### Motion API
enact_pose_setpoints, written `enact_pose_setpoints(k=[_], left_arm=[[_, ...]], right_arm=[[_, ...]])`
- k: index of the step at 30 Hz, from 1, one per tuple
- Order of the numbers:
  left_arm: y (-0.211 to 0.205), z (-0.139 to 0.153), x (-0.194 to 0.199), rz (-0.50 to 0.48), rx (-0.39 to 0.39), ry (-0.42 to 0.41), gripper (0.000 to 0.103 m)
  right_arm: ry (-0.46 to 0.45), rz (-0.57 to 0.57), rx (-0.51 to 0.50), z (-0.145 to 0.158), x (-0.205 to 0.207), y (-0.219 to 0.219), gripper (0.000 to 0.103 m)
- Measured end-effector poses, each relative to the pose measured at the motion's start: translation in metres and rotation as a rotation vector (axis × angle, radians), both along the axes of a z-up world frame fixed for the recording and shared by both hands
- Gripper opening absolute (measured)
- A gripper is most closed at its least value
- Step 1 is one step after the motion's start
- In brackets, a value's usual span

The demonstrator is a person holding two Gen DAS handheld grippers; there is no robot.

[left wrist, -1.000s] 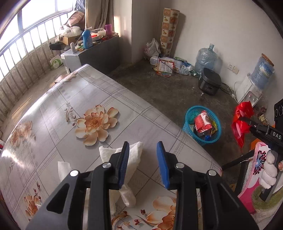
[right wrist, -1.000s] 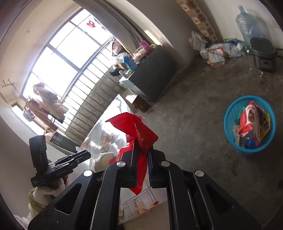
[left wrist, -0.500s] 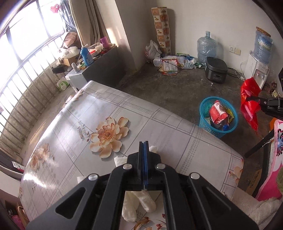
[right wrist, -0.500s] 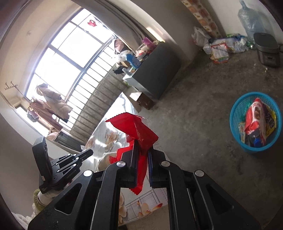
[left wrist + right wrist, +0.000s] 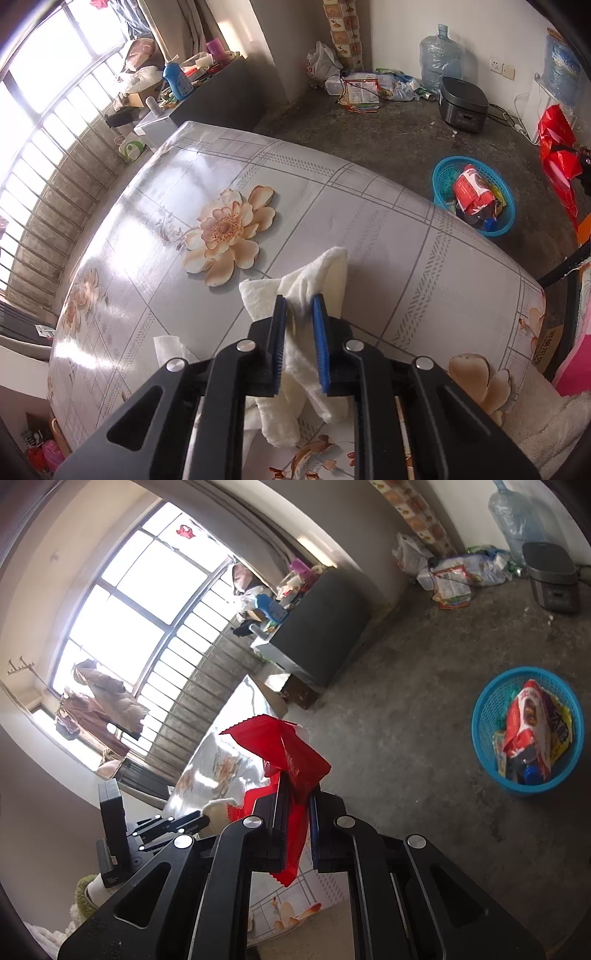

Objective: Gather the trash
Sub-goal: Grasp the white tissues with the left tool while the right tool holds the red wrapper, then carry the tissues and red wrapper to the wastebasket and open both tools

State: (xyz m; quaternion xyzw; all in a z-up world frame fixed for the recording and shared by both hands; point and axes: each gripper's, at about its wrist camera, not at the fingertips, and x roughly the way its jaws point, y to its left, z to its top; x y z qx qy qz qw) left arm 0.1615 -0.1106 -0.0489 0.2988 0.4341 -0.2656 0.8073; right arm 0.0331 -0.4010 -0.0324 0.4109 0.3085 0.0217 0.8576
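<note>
My left gripper (image 5: 300, 302) clamps the white crumpled tissue (image 5: 303, 284) above the floral table (image 5: 388, 236); my right gripper (image 5: 297, 794) grips a red wrapper (image 5: 280, 746), left of the blue trash basket (image 5: 487, 709).

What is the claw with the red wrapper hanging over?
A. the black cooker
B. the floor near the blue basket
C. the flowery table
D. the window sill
B: the right gripper holds the red wrapper over bare grey floor, with the blue basket off to one side.

Crumpled white tissue (image 5: 295, 284) on table, red wrapper (image 5: 288, 753) aloft
</note>
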Motion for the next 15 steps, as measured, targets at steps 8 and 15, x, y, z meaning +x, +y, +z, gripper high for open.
enact_pose_setpoints(k=[8,15], left_arm=[[-0.05,0.091,-0.001,-0.128,-0.253,-0.062,0.007],[-0.17,0.095,0.017,-0.266,-0.402,0.127,0.007]], right_arm=[[-0.014,-0.269,-0.024,0.008,-0.044,-0.08,0.008],[0.05,-0.479,-0.02,-0.007,-0.086,-0.129,0.008]])
